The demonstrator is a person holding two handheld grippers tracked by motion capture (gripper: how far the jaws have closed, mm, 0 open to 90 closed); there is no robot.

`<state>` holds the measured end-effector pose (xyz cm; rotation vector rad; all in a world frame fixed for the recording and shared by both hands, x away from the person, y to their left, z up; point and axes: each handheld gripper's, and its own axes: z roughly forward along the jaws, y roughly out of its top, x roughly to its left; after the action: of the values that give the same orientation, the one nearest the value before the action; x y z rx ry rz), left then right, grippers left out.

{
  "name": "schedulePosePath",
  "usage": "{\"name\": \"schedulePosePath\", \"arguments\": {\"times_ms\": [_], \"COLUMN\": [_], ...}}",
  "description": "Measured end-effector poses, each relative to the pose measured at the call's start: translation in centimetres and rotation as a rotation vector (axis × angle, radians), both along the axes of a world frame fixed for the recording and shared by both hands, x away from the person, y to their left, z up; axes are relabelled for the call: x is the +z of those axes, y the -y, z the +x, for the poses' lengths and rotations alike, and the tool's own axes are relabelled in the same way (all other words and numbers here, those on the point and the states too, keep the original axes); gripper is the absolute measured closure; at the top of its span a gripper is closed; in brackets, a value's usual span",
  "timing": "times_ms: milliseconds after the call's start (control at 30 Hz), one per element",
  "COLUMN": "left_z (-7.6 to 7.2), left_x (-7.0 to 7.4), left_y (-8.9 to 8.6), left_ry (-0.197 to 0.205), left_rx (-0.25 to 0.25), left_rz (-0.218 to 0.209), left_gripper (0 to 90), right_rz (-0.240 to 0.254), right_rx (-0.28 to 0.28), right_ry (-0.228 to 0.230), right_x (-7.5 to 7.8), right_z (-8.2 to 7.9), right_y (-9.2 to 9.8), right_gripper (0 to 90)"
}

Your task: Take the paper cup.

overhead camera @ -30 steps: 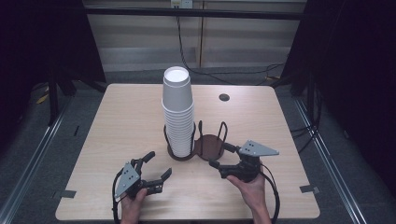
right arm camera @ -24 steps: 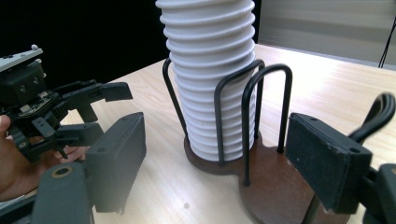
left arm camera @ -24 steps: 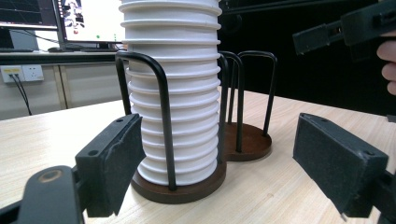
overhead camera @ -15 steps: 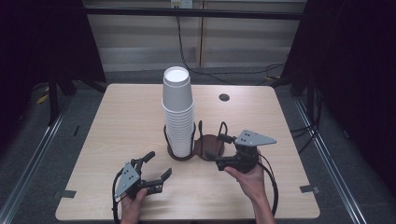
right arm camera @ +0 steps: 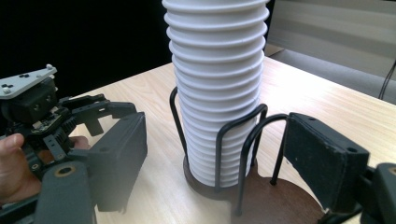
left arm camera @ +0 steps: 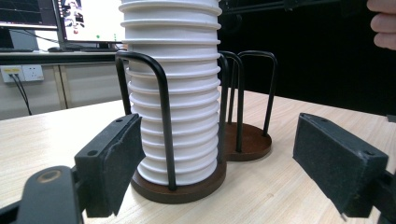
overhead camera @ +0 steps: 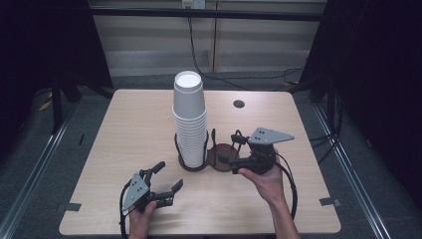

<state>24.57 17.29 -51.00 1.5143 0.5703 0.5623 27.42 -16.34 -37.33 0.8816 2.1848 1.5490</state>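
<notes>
A tall stack of white paper cups [overhead camera: 189, 117] stands in the left ring of a dark brown double cup holder [overhead camera: 225, 152] with black wire loops; its right ring is empty. My left gripper [overhead camera: 170, 175] rests low near the table's front edge, open, pointing at the stack [left arm camera: 173, 93] with nothing between its pads. My right gripper [overhead camera: 228, 148] hangs raised beside the empty ring, open, jaws aimed left at the holder. In the right gripper view the stack [right arm camera: 217, 70] and wire loops stand beyond the open jaws, and the left gripper [right arm camera: 100, 112] is at the left.
A small dark round grommet [overhead camera: 239, 104] sits in the table [overhead camera: 129, 124] at the back right. Cables run behind the table and from each gripper. Monitors [left arm camera: 88, 18] stand on a desk beyond the table in the left gripper view.
My right gripper has risen and edged up toward the holder's empty ring. The left gripper, the cups and the holder have stayed put.
</notes>
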Motion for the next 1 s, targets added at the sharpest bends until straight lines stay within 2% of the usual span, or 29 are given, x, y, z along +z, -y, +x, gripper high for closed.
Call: {"name": "schedulePosePath", "arguments": {"times_ms": [100, 133, 233, 300, 433, 600, 733, 1000], "left_z": [0.0, 0.0, 0.0, 0.0, 0.0, 0.0, 0.0, 0.0], "left_x": [0.0, 0.0, 0.0, 0.0, 0.0, 0.0, 0.0, 0.0], "left_y": [0.0, 0.0, 0.0, 0.0, 0.0, 0.0, 0.0, 0.0], "left_ry": [-0.001, -0.001, -0.002, -0.002, 0.002, 0.003, 0.003, 0.004], "left_rx": [0.000, 0.000, 0.000, -0.001, -0.005, -0.005, -0.004, -0.003], "left_rz": [-0.001, -0.001, -0.002, -0.001, 0.004, 0.003, 0.003, 0.004], "left_gripper": [16.0, 16.1, 16.0, 16.0, 16.1, 16.1, 16.1, 16.1], "right_rz": [-0.013, -0.036, -0.046, -0.020, -0.040, -0.069, -0.050, -0.071], "right_rx": [0.019, 0.031, 0.043, 0.063, 0.081, 0.094, 0.102, 0.110], "right_ry": [-0.003, -0.005, -0.004, -0.011, -0.012, -0.010, -0.019, -0.021], "right_x": [0.4, 1.0, 1.7, 2.1, 2.8, 3.9, 4.9, 6.5], "right_z": [0.3, 0.6, 0.9, 1.2, 1.6, 2.3, 2.9, 3.7], "right_y": [-0.2, -0.4, -0.8, -1.2, -2.2, -3.0, -3.1, -3.2], "right_gripper": [21.2, 20.1, 19.9, 19.9, 20.0, 20.0, 21.2, 20.5]}}
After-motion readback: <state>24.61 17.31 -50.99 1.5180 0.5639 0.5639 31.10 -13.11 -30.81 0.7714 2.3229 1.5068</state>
